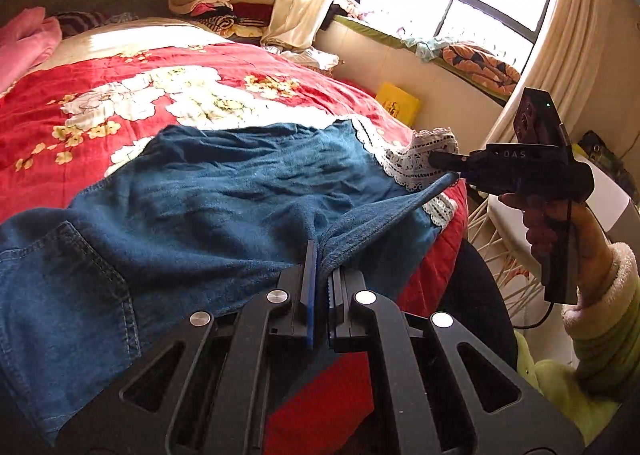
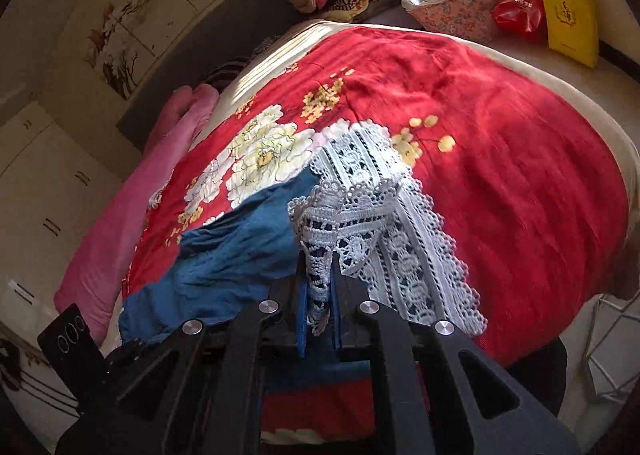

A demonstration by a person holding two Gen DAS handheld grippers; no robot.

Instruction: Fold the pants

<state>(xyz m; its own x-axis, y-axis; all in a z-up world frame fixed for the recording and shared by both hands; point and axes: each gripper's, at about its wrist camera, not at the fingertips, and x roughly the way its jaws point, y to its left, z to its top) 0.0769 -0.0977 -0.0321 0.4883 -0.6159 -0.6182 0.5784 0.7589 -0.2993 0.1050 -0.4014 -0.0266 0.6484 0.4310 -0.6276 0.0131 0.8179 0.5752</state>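
Observation:
Blue denim pants [image 1: 208,195] with white lace hems [image 1: 416,159] lie spread on a red floral bedspread [image 1: 120,95]. My left gripper [image 1: 320,251] is shut on a fold of the denim near the bed's front edge. My right gripper [image 1: 440,161] shows at the right in the left wrist view, shut on the lace hem end and holding it lifted. In the right wrist view my right gripper [image 2: 318,267] pinches the white lace [image 2: 400,239], with the blue denim [image 2: 224,255] to its left.
A pink blanket [image 1: 24,43] lies at the bed's far left. Folded clothes [image 1: 216,3] are stacked by the headboard. A yellow box [image 1: 398,103] and a window sill sit past the bed's right edge. A white wire chair [image 1: 504,251] stands at the right.

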